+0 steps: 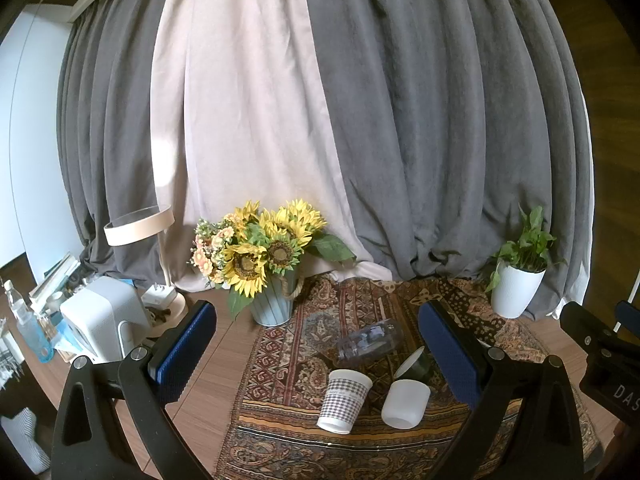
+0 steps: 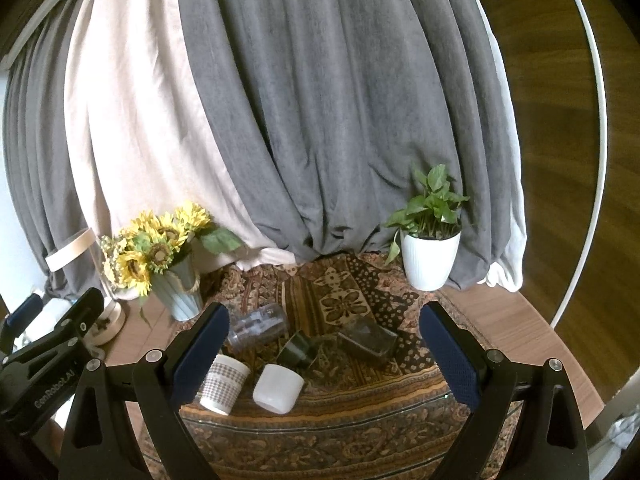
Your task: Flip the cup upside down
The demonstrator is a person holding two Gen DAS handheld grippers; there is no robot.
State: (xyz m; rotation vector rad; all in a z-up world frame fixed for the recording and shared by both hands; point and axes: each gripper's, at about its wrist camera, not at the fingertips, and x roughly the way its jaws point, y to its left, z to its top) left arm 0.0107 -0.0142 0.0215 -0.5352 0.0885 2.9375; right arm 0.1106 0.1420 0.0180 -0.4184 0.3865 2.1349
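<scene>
Left hand-held gripper [image 1: 316,350]: nearest the lens, blue-padded fingers [image 1: 182,354] spread wide, nothing between them. Right hand-held gripper [image 2: 324,350]: likewise wide open and empty, held above the near edge of the patterned cloth [image 2: 332,432].

Checked paper cup [image 1: 345,400]: upright on the cloth, tilted slightly, mouth up.
White plastic cup [image 1: 405,403]: just right of the paper cup, upright.
Dark cup [image 1: 414,365]: behind the white one, lying on its side, pale interior facing the camera.
Clear cup [image 1: 370,340]: on its side, farther back.
Dark rectangular container [image 2: 367,342]: right of the dark cup, seen in the right wrist view.
Sunflower vase [image 1: 272,304]: back left of the tabletop [image 1: 208,384].
Potted plant [image 1: 516,280]: back right.
</scene>
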